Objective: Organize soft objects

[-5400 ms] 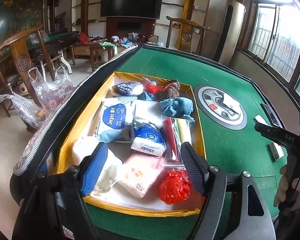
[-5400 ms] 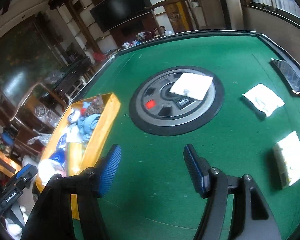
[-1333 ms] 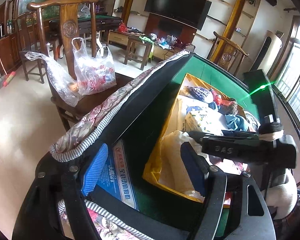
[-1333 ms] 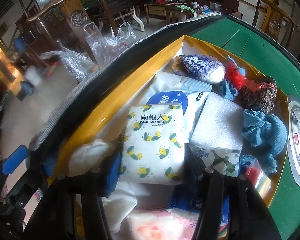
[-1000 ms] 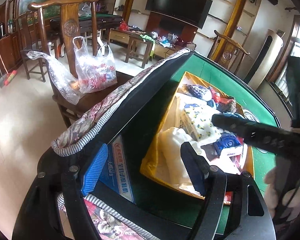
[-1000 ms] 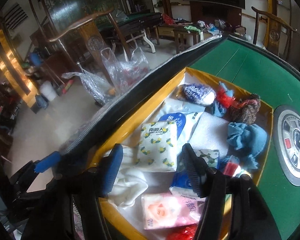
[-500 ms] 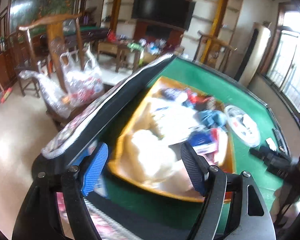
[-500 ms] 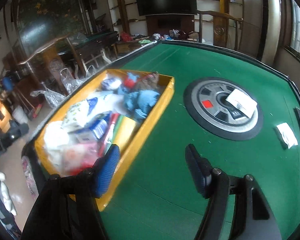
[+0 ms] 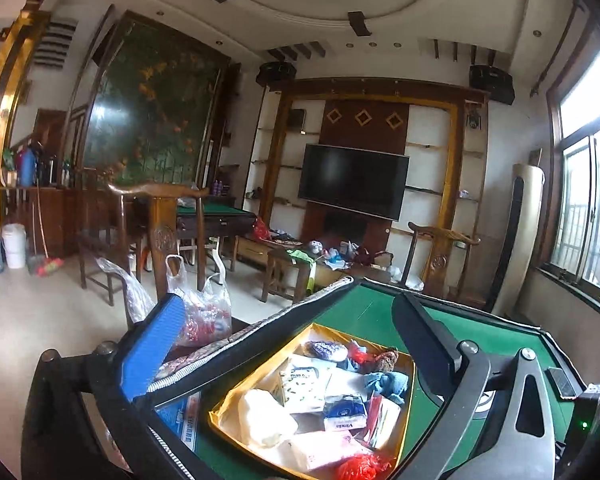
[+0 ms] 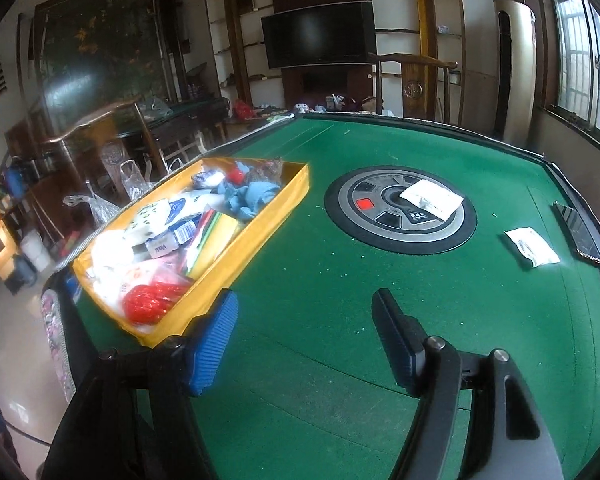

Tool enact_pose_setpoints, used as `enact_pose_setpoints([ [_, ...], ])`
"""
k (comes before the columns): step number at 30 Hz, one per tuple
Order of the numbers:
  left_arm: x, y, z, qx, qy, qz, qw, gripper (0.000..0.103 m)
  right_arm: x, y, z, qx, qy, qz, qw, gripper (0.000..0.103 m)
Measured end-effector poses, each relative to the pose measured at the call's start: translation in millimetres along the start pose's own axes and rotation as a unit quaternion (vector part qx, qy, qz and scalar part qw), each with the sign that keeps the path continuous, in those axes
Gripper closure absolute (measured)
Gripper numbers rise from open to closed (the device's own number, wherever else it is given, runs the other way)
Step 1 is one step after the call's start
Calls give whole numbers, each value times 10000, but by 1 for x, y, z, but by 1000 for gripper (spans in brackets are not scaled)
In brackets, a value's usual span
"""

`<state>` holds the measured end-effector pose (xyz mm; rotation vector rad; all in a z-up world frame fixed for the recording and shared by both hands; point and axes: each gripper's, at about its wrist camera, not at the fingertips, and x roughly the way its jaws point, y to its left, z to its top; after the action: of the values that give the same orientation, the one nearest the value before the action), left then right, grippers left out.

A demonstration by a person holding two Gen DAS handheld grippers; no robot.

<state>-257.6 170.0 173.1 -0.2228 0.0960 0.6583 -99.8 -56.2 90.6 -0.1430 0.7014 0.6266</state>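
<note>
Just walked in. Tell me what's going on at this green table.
A person holds a two-finger gripper in each hand over a green mahjong table. Both the left gripper and the right gripper are open and hold nothing. The yellow tray near the table's left edge is packed with soft things: tissue packs, a blue cloth, a red mesh ball. Two white packets lie loose on the felt.

Yellow tray (image 10: 256,236) of jumbled tissue packs (image 9: 306,386), blue cloth (image 10: 256,194), red bag (image 10: 152,298).
</note>
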Motion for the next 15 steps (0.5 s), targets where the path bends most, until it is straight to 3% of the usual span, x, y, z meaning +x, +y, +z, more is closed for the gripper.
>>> enact_pose_setpoints([
  [6, 18, -23, 2, 530, 994, -369, 9930, 0, -17, 10, 0, -110, -387, -15, 9992, 37],
  [8, 23, -29, -1, 653, 1194, -355, 9901, 0, -25, 16, -3, -181, -599, -86, 9980, 32],
  [10, 28, -32, -6, 709, 1335, -339, 9879, 0, -31, 24, -5, -283, -760, -171, 9966, 17],
  [15, 38, -35, -18, 698, 1732, -300, 9820, 0, -24, 47, -7, -677, -677, -303, 9949, 17],
])
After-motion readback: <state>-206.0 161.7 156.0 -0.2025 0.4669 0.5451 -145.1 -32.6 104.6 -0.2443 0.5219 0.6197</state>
